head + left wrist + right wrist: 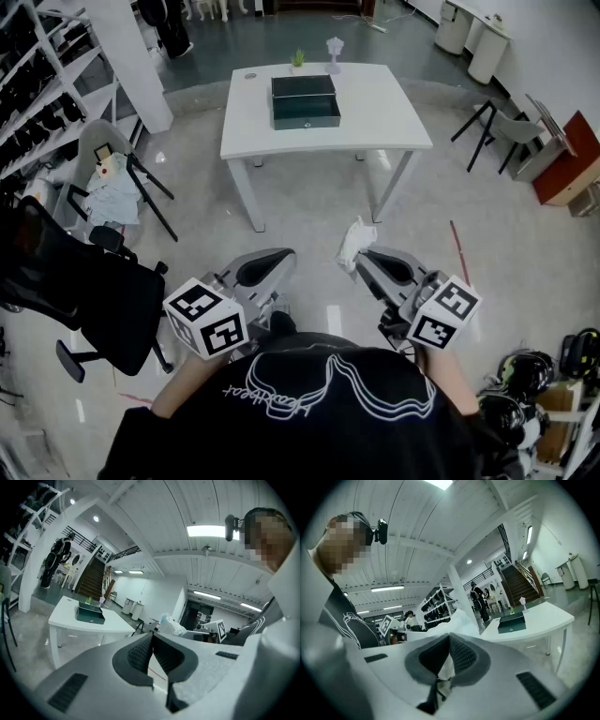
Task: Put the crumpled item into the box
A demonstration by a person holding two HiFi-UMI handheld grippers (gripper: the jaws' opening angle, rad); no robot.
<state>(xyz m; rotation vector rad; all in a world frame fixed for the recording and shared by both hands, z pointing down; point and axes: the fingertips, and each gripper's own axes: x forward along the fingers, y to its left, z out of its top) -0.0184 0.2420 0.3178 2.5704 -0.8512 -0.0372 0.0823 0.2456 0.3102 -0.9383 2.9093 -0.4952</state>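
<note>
A crumpled white paper (355, 241) sticks out of the tip of my right gripper (361, 257), whose jaws are shut on it; in the right gripper view the paper (458, 622) bulges above the closed pads. My left gripper (277, 259) hangs level with it on the left, jaws shut with nothing between them (152, 641). The dark green open box (305, 100) sits on the white table (375, 127) well ahead of both grippers. From the left gripper view the box (90, 614) appears far off on the left.
A black office chair (84, 291) stands close on my left, a grey chair with clutter (108, 183) behind it. Shelving lines the far left (42, 84). A small plant (297, 58) and a pale figurine (334, 52) stand at the table's far edge. Helmets and a carton (539, 389) lie right.
</note>
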